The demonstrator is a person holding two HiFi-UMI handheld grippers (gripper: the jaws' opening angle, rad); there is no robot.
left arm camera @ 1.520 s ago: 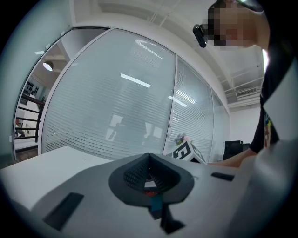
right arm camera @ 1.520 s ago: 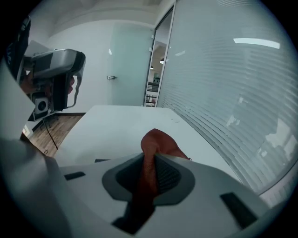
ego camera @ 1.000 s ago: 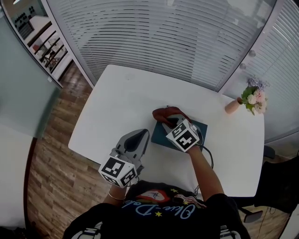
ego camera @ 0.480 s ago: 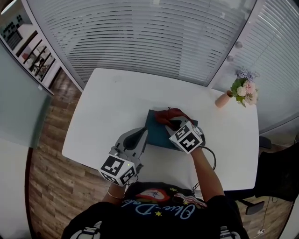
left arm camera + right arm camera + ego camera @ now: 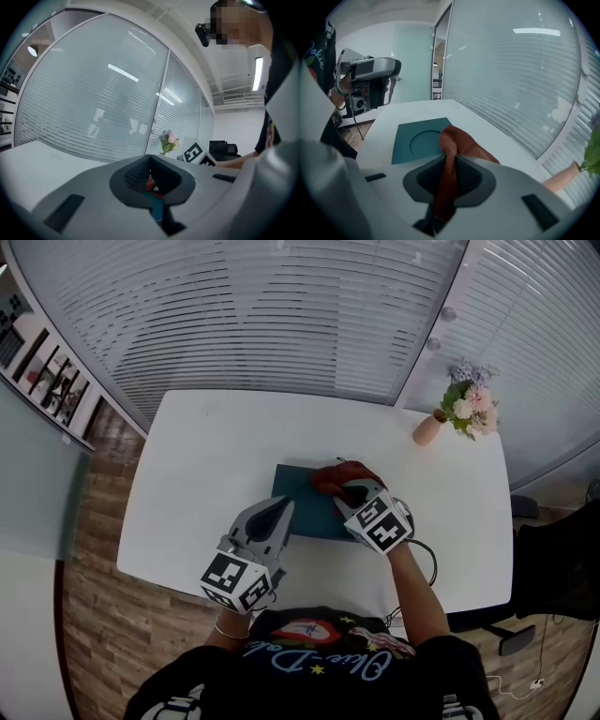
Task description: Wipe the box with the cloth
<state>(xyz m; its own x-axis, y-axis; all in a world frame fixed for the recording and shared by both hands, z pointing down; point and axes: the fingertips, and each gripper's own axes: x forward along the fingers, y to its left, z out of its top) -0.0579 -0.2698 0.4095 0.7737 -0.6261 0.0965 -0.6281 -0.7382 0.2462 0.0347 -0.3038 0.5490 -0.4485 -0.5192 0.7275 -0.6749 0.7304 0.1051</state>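
Note:
A flat dark teal box with a round mark on its lid lies near the middle of the white table. A rust-red cloth rests on the box's right part. My right gripper is shut on the cloth, which bunches out in front of its jaws. My left gripper hovers at the box's near left corner, jaws together with nothing held. Between its jaws, the left gripper view shows a sliver of teal box and red cloth.
A small pink vase of flowers stands at the table's far right corner. A black cable loops by the right forearm. Glass walls with blinds stand behind the table; wooden floor lies to the left.
The head view has shifted, so the table sits further left in frame. The right gripper with the cloth has slid toward the box's right side. The left gripper barely moved.

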